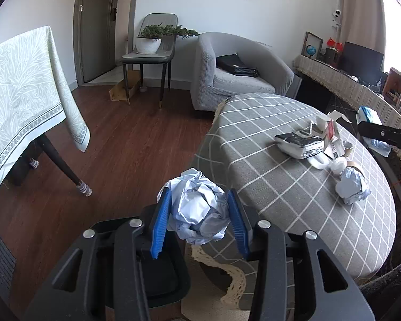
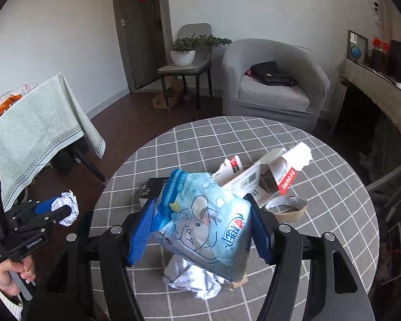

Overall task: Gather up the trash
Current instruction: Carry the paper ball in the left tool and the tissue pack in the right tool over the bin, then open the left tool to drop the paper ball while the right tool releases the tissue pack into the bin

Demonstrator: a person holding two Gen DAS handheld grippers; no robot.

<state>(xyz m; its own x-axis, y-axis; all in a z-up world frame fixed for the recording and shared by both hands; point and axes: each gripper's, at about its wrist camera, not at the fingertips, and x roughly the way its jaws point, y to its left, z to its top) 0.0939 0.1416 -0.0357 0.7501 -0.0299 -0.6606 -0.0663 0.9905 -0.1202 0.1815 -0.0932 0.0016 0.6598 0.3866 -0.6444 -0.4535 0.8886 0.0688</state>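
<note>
2 grippers are each carrying trash: the left gripper (image 1: 200,222) is clamping a crumpled paper ball (image 1: 200,211) beside the checked round table (image 1: 267,139), over the floor. The right gripper (image 2: 200,227) is pinching a blue wet-wipe pack (image 2: 205,222) above the table, where torn cartons (image 2: 267,171) are lying.

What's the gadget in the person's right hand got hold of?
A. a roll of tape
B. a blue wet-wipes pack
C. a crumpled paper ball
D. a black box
B: in the right wrist view the blue fingers press on both sides of the wipes pack, lifted above the table; the paper ball is in the left gripper instead.
</note>
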